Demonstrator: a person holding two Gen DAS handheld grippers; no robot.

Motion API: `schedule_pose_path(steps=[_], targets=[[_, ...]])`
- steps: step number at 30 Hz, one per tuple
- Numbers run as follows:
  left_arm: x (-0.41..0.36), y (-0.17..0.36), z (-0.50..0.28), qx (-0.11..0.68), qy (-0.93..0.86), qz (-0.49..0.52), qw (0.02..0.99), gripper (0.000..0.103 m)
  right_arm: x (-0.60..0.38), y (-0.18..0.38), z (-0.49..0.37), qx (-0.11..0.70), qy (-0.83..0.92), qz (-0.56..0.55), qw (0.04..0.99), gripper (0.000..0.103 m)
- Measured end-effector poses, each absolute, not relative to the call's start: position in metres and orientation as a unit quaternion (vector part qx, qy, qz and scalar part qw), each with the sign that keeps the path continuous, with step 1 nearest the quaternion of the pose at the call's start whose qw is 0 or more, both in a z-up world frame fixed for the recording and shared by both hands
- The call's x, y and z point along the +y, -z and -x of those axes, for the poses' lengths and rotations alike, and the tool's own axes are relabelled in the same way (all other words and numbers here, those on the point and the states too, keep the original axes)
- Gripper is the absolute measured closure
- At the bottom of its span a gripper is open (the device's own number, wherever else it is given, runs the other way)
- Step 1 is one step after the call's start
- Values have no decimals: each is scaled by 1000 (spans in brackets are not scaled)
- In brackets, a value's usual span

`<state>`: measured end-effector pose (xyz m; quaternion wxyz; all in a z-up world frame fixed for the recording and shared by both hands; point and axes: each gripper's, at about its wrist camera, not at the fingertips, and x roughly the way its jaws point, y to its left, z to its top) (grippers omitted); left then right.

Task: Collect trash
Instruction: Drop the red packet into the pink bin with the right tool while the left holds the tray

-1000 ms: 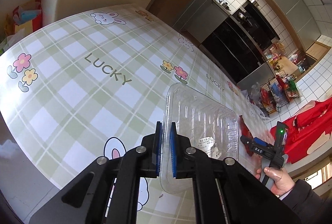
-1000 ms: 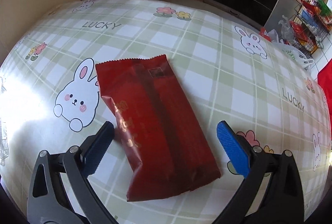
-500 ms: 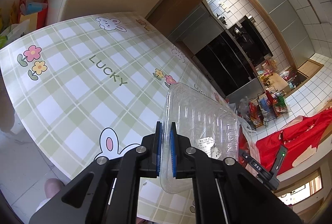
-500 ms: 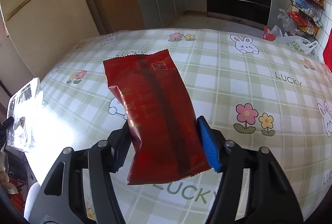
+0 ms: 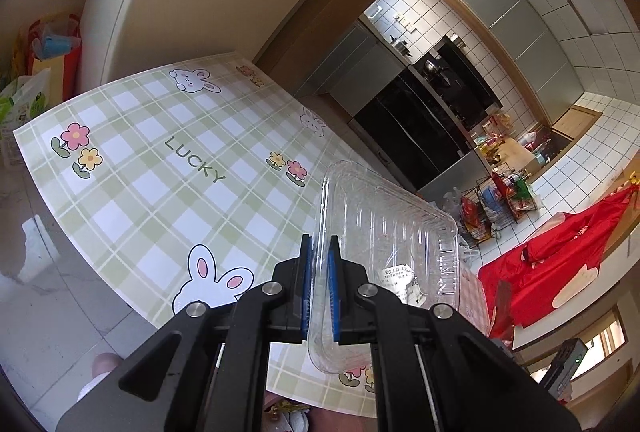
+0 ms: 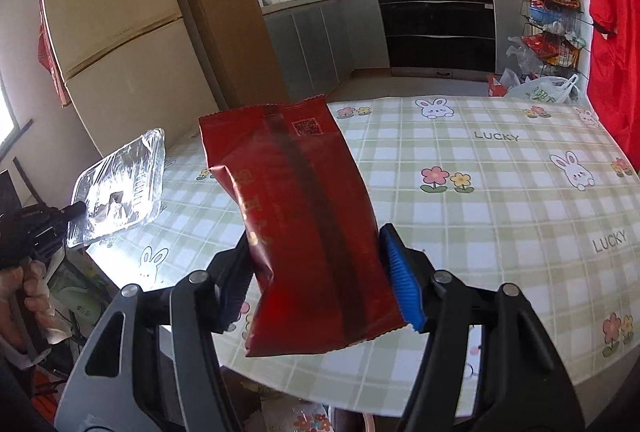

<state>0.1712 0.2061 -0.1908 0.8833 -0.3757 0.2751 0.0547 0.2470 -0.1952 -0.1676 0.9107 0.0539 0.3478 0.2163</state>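
My left gripper (image 5: 319,274) is shut on the rim of a clear plastic tray (image 5: 384,244), which hangs in the air above the near edge of the table (image 5: 160,172). My right gripper (image 6: 316,272) is shut on a red snack wrapper (image 6: 304,224), with the blue pads pressing its two long sides. The wrapper is lifted off the checked tablecloth (image 6: 500,200) and stands tilted. In the right wrist view the clear tray (image 6: 120,188) shows at the left, held up by the other gripper and a hand (image 6: 28,288).
A cream fridge (image 6: 116,32) stands behind the table's left end. Kitchen cabinets and a black oven (image 6: 436,28) lie beyond. A wire rack with bags (image 6: 548,32) and a red cloth (image 6: 608,32) are at the right. Bags (image 5: 36,72) sit by the wall.
My right gripper closed on the red wrapper and lifted it off the table, tilting up toward the kitchen. My left gripper rose and drew back with the clear tray.
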Motion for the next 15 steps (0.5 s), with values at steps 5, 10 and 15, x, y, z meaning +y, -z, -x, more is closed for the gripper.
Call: schedule_pose_path(steps=[5,10,15], targets=[[200,176,-152,273,-45,373,885,95,-212,154,-193,337,-204,-33,918,41],[196,161,-125,271,-35,371,888,95,-231,148,-154,337,-209,-64,916,41],[201,143,-100,251,-35,366,895,95,-223,152,-126,350,-223,-33,909,41]])
